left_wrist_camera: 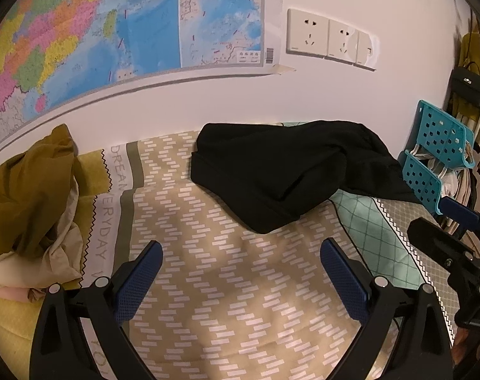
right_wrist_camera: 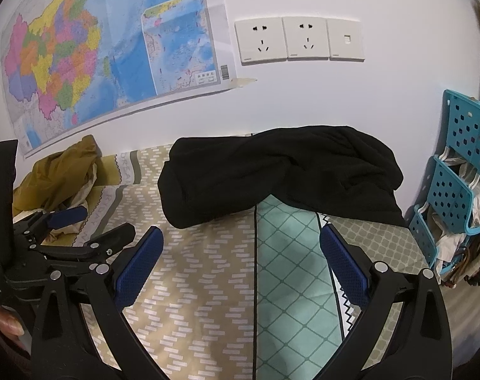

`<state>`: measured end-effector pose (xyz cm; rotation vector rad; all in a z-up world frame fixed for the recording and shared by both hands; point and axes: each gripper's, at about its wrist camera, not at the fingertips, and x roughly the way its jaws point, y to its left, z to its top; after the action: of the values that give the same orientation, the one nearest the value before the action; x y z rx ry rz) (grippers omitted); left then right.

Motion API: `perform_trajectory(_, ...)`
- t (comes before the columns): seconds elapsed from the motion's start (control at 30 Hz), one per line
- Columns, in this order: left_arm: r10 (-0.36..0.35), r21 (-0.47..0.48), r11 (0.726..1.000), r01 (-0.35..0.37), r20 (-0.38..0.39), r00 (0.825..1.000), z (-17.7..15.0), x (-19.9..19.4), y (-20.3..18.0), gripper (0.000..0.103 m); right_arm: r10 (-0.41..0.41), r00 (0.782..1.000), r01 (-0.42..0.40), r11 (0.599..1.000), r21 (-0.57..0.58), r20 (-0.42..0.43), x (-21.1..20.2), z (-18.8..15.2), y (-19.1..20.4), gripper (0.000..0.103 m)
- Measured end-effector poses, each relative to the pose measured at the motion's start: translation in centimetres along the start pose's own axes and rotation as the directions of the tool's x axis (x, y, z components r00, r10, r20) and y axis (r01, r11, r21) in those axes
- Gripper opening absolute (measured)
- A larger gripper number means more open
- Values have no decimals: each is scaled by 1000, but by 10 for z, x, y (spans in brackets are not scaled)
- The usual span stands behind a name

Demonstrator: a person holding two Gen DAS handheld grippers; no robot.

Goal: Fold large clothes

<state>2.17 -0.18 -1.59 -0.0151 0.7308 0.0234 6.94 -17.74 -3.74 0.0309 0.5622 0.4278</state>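
Observation:
A crumpled black garment point(left_wrist_camera: 281, 171) lies in a heap on the patterned bedspread point(left_wrist_camera: 227, 272) near the wall, seen also in the right wrist view as the black garment point(right_wrist_camera: 271, 177). My left gripper point(left_wrist_camera: 241, 256) hovers open over the beige patterned cover, short of the garment, with nothing between its blue pads. My right gripper point(right_wrist_camera: 241, 250) is open too, over the seam between beige and teal fabric, just in front of the garment. The right gripper shows at the right edge of the left view point(left_wrist_camera: 455, 231); the left gripper appears at the left of the right view point(right_wrist_camera: 84, 228).
A mustard and cream bundle of cloth point(left_wrist_camera: 30, 202) lies at the left of the bed. A teal perforated rack point(left_wrist_camera: 436, 155) stuffed with items stands at the right. A map point(left_wrist_camera: 97, 31) and wall sockets point(left_wrist_camera: 328, 38) are on the wall behind. A hand point(right_wrist_camera: 8, 319) holds the left gripper.

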Motion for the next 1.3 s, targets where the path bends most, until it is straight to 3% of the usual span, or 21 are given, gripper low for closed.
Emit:
perform_trajectory(0.23,24,-23,999,-25,-60,998,6,28,18,96,44,995,-42,999,18,-90,32,7,-7,97)
perform_trajectory(0.4,39,-38,998,-43,-103,994,10,49,35,96,41,992,-46,998,-39,-116,72,30,-12,97)
perform_trajectory(0.53,61,-65,995,-70,-121,991,10,58,53,96,95,976,-121,985,-126,-196,107,40,-1,97)
perform_trajectory(0.6,76,-76,993,-86,-128,989,11,62,62,96,139,947,-207,953,-222,-288,129,36,15,97)
perform_trajectory(0.63,79,-84,992,-91,-134,988,11,63,67,96,111,943,-200,943,-267,-315,136,32,21,97)
perform_trajectory(0.73,92,-105,989,-107,-139,986,12,66,78,96,41,940,-192,884,-426,-339,154,15,42,97)
perform_trajectory(0.8,102,-109,987,-119,-147,984,12,69,83,96,-6,949,-166,841,-515,-316,162,5,50,97)
perform_trajectory(0.83,104,-111,986,-121,-147,984,13,70,85,96,8,955,-167,839,-518,-295,159,4,48,96)
perform_trajectory(0.9,109,-108,986,-126,-151,982,13,72,87,96,62,951,-213,843,-495,-303,152,4,42,62)
perform_trajectory(0.93,113,-108,986,-130,-152,982,14,73,88,96,60,951,-212,841,-497,-303,152,7,41,56)
perform_trajectory(0.97,112,-108,986,-130,-153,982,15,75,89,96,46,959,-189,837,-513,-278,149,11,41,39)
perform_trajectory(1.07,119,-101,986,-135,-149,982,16,76,89,96,68,978,-154,872,-464,-196,121,32,20,30)
perform_trajectory(1.13,119,-94,986,-134,-149,982,17,78,90,96,102,986,-147,912,-382,-134,106,49,-3,33)
perform_trajectory(1.2,122,-86,987,-136,-151,981,18,81,89,96,93,989,-131,917,-377,-118,111,53,-7,68)
perform_trajectory(1.3,132,-70,987,-144,-150,980,19,84,89,96,68,989,-117,900,-419,-130,127,46,1,76)
